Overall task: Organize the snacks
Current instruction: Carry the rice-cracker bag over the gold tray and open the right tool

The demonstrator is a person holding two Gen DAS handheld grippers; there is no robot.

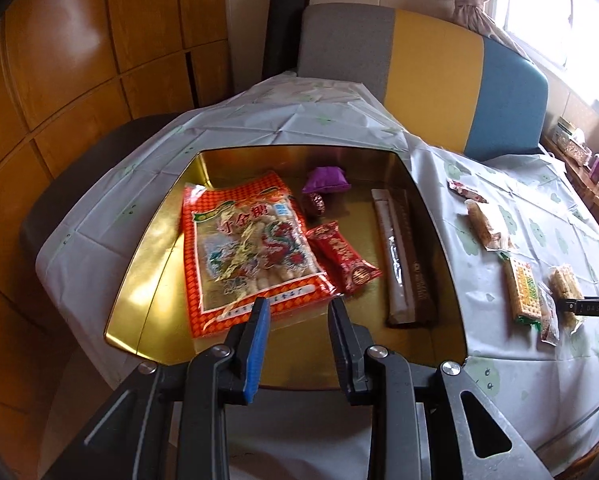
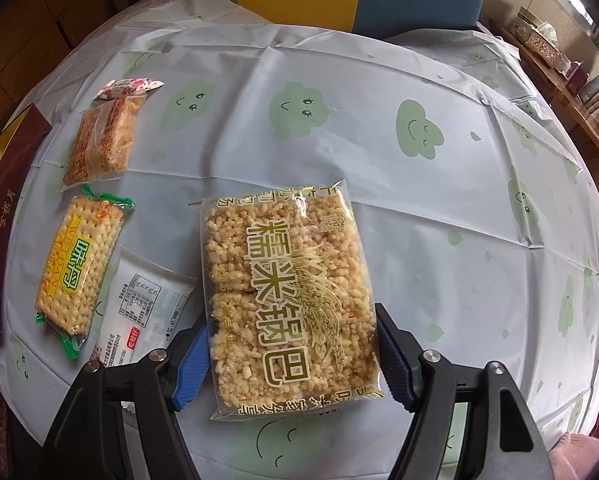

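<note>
Right gripper (image 2: 291, 344), at the bottom of the right wrist view: jaws spread wide to either side of the rice cracker pack (image 2: 287, 284), blue pads beside its long edges, contact on the left, a sliver of gap on the right by the look of it. Pack flat on the tablecloth (image 2: 419, 208), centre frame.

Likely step: closing on that pack for a lift toward the gold tin (image 1: 431, 216). Best done by squeezing evenly across the width, gently, since puffed rice probably crumbles and the slick film may slide; a low grip, then a straight lift clear of the white sachet (image 2: 147, 312) just to the lower left.

Farther left in that view: green-ended biscuit pack (image 2: 79, 268), then an orange wafer pack (image 2: 103, 140), and a small pink-wrapped sweet (image 2: 127, 86) at upper left.

Left gripper (image 1: 299, 308), low in the left wrist view: jaws apart, holding nothing, poised over the near edge of the tin. Inside, from near to far: large orange candy bag (image 1: 247, 248), red bar (image 1: 343, 256), long sachet (image 1: 395, 252), purple packet (image 1: 326, 180).
</note>
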